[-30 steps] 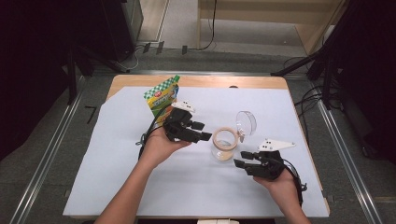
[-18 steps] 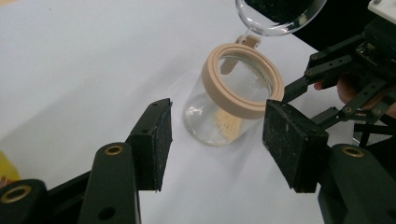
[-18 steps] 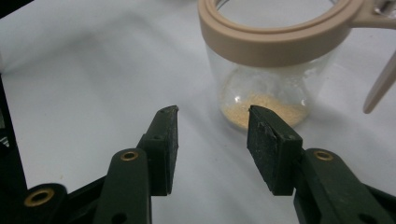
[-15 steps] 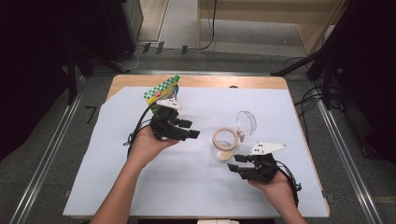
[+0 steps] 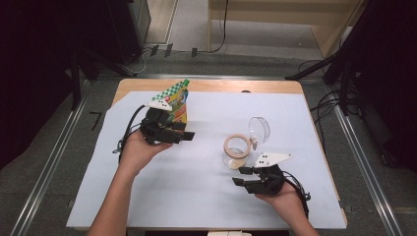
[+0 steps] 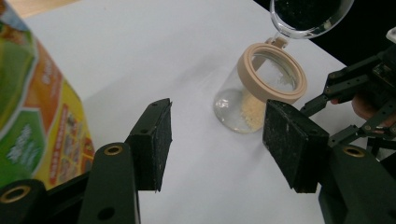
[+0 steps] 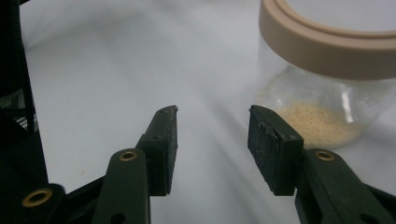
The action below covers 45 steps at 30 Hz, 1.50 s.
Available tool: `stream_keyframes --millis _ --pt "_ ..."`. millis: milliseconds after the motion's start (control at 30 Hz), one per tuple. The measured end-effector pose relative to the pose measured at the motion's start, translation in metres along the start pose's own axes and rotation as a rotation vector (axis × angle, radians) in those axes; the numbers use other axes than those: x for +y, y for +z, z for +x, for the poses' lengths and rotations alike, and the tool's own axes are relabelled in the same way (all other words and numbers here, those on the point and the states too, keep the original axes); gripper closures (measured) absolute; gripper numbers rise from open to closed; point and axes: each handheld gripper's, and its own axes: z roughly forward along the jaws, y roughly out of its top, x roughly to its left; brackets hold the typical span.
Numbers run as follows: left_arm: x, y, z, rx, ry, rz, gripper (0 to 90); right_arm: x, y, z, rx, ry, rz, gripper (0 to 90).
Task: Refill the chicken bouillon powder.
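A clear glass jar (image 5: 236, 153) with a tan collar stands on the white sheet, its hinged lid (image 5: 260, 129) swung open. Pale grains lie at the jar's bottom (image 6: 250, 112) (image 7: 317, 122). A colourful snack bag (image 5: 177, 100) stands upright at the back left (image 6: 32, 116). My left gripper (image 5: 189, 135) hovers just in front of the bag, pointing right toward the jar, open with nothing between its pads (image 6: 219, 116). Near the front edge, my right gripper (image 5: 239, 177) sits just in front of the jar, open and empty (image 7: 212, 121).
The white sheet (image 5: 196, 196) covers most of the wooden table (image 5: 226, 86). My right gripper (image 6: 359, 88) appears past the jar in the left gripper view. Cables trail from both grippers.
My left gripper has drawn back to the left, away from the jar and toward the bag. My right gripper has shifted slightly left in front of the jar.
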Motion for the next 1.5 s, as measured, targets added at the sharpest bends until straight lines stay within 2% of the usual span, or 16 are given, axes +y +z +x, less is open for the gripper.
stream_keyframes --millis 200,300,333,367,533,567,633,833,867,967,1133,1200,1300,1333,1400,1500 --pt "-0.006 -0.013 0.009 0.024 -0.033 -0.016 42.8 0.002 0.008 0.003 0.015 -0.025 0.017 53.3" --pt "-0.008 -0.016 0.011 0.028 -0.046 -0.003 42.4 0.003 0.012 0.006 0.024 -0.032 0.028 53.2" --pt "-0.009 -0.020 0.013 0.052 -0.041 0.013 42.4 0.003 0.014 0.006 0.027 -0.037 0.030 53.1" --pt "-0.009 -0.020 0.013 0.052 -0.041 0.013 42.4 0.003 0.014 0.006 0.027 -0.037 0.030 53.1" --pt "-0.016 -0.033 0.025 0.095 -0.067 -0.014 42.7 0.004 0.019 0.009 0.043 -0.053 0.040 52.8" --pt "-0.016 -0.033 0.025 0.095 -0.067 -0.014 43.0 0.004 0.019 0.009 0.043 -0.053 0.040 52.8" --pt "-0.018 -0.036 0.033 0.123 -0.091 -0.014 43.5 0.005 0.021 0.010 0.048 -0.060 0.044 52.7" --pt "-0.021 -0.038 0.044 0.151 -0.101 -0.012 44.0 0.005 0.022 0.011 0.053 -0.065 0.044 52.5" --pt "-0.022 -0.039 0.048 0.166 -0.104 -0.018 44.7 0.004 0.022 0.012 0.053 -0.069 0.045 52.4" --pt "-0.020 -0.039 0.051 0.170 -0.102 -0.025 47.2 0.004 0.023 0.013 0.055 -0.068 0.045 52.4" --pt "-0.012 -0.034 0.059 0.167 -0.127 -0.062 48.8 0.004 0.026 0.015 0.060 -0.070 0.055 52.1" --pt "-0.010 -0.031 0.061 0.169 -0.133 -0.056 51.1 0.004 0.027 0.016 0.060 -0.070 0.053 52.0" --pt "-0.006 -0.028 0.061 0.164 -0.123 -0.057 54.4 0.004 0.028 0.016 0.063 -0.075 0.052 51.9" --pt "-0.002 -0.023 0.060 0.179 -0.107 -0.055 56.0 0.003 0.030 0.017 0.065 -0.077 0.054 51.8" --pt "0.002 -0.017 0.059 0.194 -0.102 -0.049 57.8 0.003 0.032 0.019 0.071 -0.074 0.060 51.8" --pt "0.004 -0.011 0.058 0.192 -0.091 -0.057 63.1 0.003 0.034 0.021 0.071 -0.074 0.061 51.8"
